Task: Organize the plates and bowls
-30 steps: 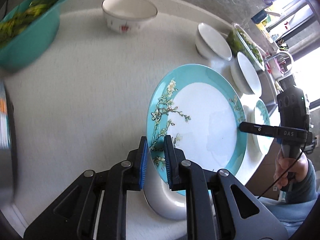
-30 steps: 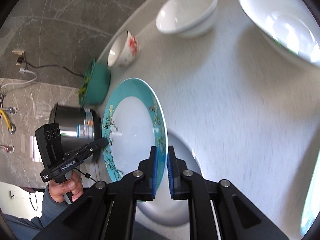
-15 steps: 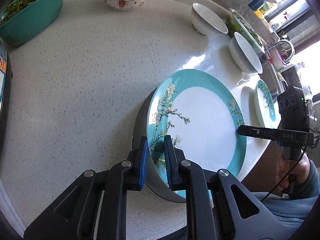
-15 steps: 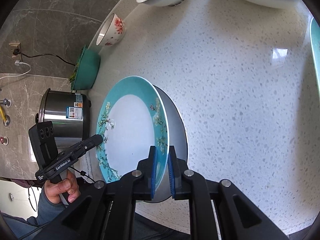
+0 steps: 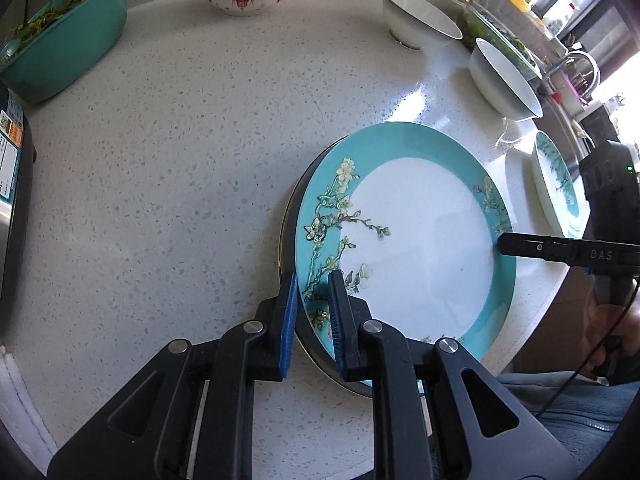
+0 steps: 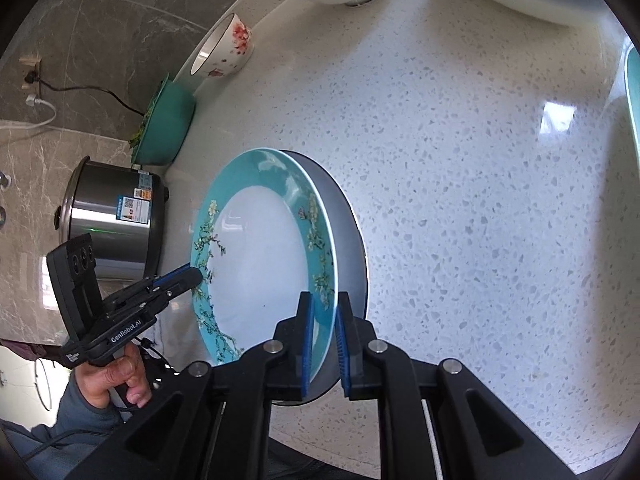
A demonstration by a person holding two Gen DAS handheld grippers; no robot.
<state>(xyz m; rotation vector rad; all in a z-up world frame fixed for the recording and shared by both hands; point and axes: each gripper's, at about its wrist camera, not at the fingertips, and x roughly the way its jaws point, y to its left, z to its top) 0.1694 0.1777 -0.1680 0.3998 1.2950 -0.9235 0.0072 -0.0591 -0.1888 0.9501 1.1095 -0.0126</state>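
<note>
Both your left gripper (image 5: pixel 313 312) and right gripper (image 6: pixel 323 326) were clamped on the round turquoise blossom-patterned plate (image 5: pixel 404 236). You were lowering it onto the white speckled counter (image 5: pixel 180 160); next, likely, release gently.

the left tongs (image 5: pixel 313 316) fill the lower middle of the left wrist view: black plastic arms with triangular cut-outs, silver round screws at the joints, and blue ribbed pads (image 5: pixel 289 320) on the inner faces. the right tongs (image 6: pixel 322 350) look the same in the lower middle of their own view. seen from the side, each carries a boxy black camera block; one body reads "das" in white, the other "genrobot.ai". thin black cables trail below. a grey-blue sleeve (image 6: pixel 76 416) shows at lower left.
</note>
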